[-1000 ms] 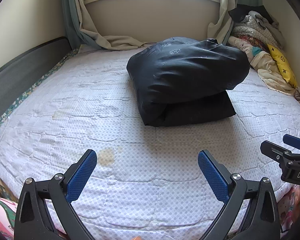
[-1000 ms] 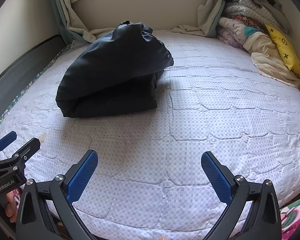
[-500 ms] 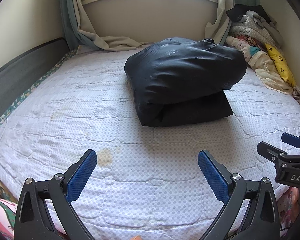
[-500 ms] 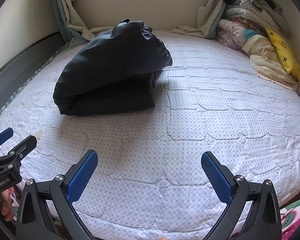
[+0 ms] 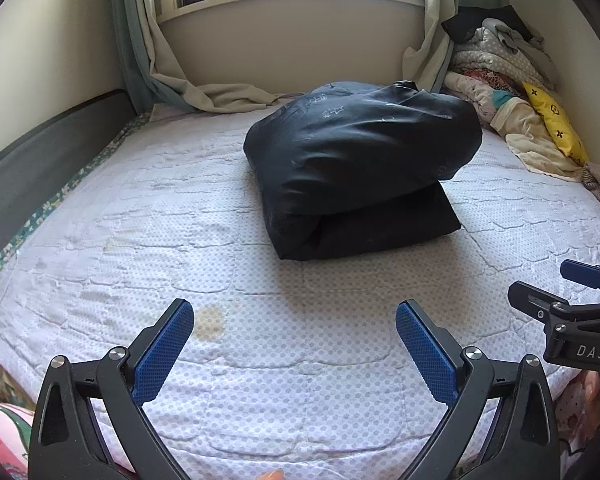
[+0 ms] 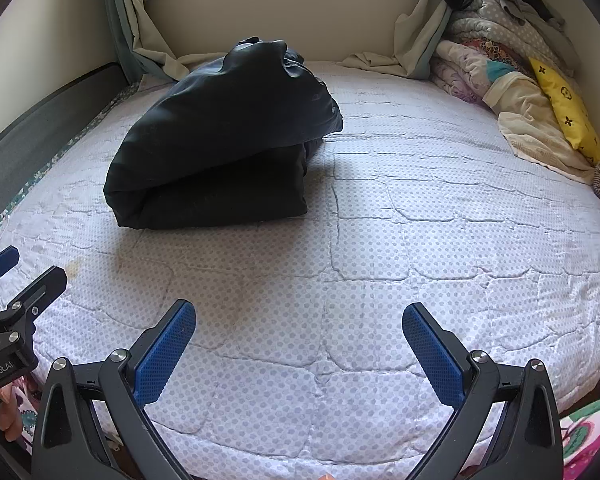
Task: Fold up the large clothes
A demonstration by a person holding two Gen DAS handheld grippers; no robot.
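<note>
A dark navy padded garment (image 5: 360,168) lies folded into a thick bundle on the white quilted mattress (image 5: 180,216); in the right wrist view the same garment (image 6: 220,140) sits left of centre. My left gripper (image 5: 294,320) is open over the mattress's near edge, well short of the bundle, with nothing between its blue pads. My right gripper (image 6: 300,324) is also open and empty, near the front edge. Each view catches the other gripper at its side: the right gripper (image 5: 572,312) and the left gripper (image 6: 16,300).
A heap of bedding and clothes with a yellow pillow (image 5: 552,124) fills the far right corner. Curtains (image 5: 204,96) trail onto the mattress under the window. A dark padded bed side (image 5: 40,152) runs along the left. A yellowish stain (image 5: 210,320) marks the mattress near my left gripper.
Both grippers have drawn back slightly and tilted upward, so the folded bundle sits a little higher and farther in each view. Both stayed open; the bundle has not moved.
</note>
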